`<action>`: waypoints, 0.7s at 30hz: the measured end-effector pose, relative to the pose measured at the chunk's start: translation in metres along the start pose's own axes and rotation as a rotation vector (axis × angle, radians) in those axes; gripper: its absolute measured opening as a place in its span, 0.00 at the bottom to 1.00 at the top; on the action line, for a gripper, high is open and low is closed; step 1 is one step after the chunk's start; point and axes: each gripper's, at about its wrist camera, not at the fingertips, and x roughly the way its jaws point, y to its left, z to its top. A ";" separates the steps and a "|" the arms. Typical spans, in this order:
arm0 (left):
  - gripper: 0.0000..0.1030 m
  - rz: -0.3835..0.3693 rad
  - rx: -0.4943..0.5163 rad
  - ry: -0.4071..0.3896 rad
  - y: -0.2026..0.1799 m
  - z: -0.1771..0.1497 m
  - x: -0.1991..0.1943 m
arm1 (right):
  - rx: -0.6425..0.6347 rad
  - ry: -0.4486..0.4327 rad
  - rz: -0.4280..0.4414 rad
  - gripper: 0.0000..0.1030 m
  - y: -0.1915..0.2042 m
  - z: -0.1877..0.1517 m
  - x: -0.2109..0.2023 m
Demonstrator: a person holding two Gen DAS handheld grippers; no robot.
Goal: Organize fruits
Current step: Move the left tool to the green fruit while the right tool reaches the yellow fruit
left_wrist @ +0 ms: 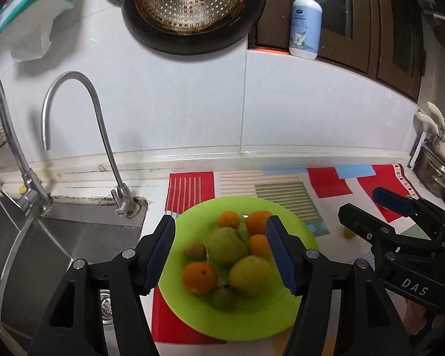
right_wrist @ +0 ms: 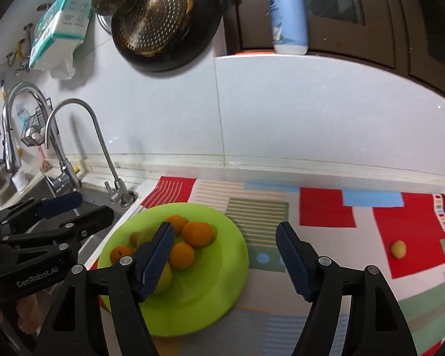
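Eight fruits on plate: 4 round orange fruits point(left_wrist: 199, 277), 2 big green apple-like fruits point(left_wrist: 227, 246) and 2 small brownish-green fruits point(left_wrist: 195, 249) sit close together on the round lime-green plastic plate point(left_wrist: 304, 231).
Plate spot: on the red, white and green patterned mat point(right_wrist: 326, 207), just beside the steel sink point(left_wrist: 44, 246).
Left out: 1 small yellow fruit point(right_wrist: 398, 249) lies alone on a red patch of mat, well apart from the plate, off to the right.
L tool: left black gripper w/ blue pads point(left_wrist: 221, 255) is above the plate, jaws apart, nothing held. Fruits show between the pads but the pads don't touch them.
R tool: right black gripper w/ blue pads point(right_wrist: 225, 262) is over the plate's right edge and the mat, jaws apart, nothing held.
Done so far: most fruit looks gathered on the plate.
Left to do: prob. pick up the small yellow fruit and put it w/ the rest. R tool is nearer to it.
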 end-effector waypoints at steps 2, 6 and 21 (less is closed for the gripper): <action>0.62 -0.001 0.003 -0.007 -0.004 -0.002 -0.007 | 0.000 -0.009 -0.009 0.69 -0.002 -0.002 -0.009; 0.66 0.002 0.010 -0.031 -0.014 -0.004 -0.023 | 0.006 -0.024 -0.030 0.70 -0.007 -0.006 -0.030; 0.75 -0.016 0.019 -0.092 -0.068 -0.008 -0.065 | 0.042 -0.083 -0.102 0.74 -0.049 -0.014 -0.091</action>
